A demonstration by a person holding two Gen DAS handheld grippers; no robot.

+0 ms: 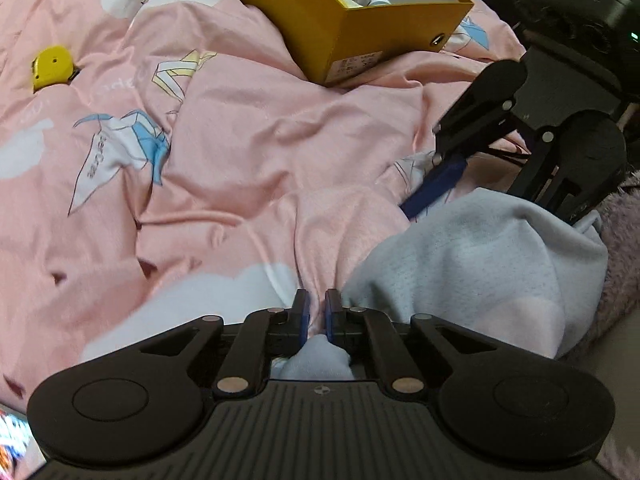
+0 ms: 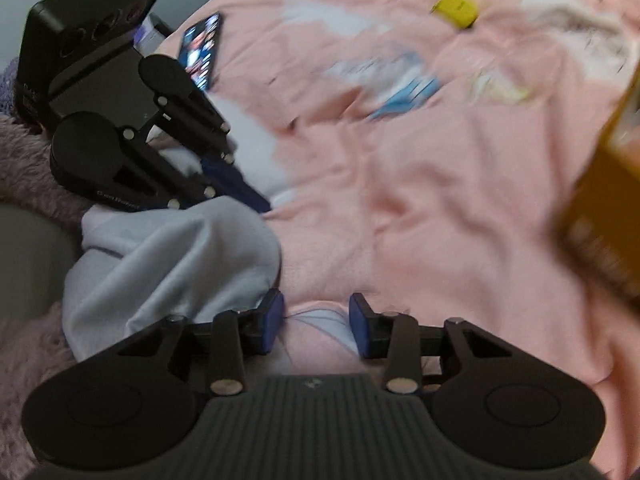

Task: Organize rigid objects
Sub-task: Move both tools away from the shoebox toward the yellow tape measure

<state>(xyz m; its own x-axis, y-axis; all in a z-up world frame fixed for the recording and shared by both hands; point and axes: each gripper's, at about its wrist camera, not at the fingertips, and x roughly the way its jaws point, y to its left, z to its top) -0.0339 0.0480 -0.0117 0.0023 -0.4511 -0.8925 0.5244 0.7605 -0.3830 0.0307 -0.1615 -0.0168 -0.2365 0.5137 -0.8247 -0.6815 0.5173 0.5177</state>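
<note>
Presently: left gripper [image 1: 317, 312] nearly closed, pinching pale-blue cloth [image 1: 472, 256]; right gripper [image 2: 316, 326] parted, empty; yellow tape measure [image 1: 53, 67] well apart on pink duvet [image 1: 248, 148], best approached squarely, then carried to mustard box [image 1: 360, 20].

box [image 1: 360, 36] far right on bedsheet [image 1: 248, 152] | tape measure [image 1: 52, 67] far left | garment [image 1: 472, 264] near right

A rumpled pink quilt [image 1: 248, 152] printed with clouds and paper cranes covers the bed. A fuzzy mauve blanket [image 1: 618, 240] lies at its edge.
</note>
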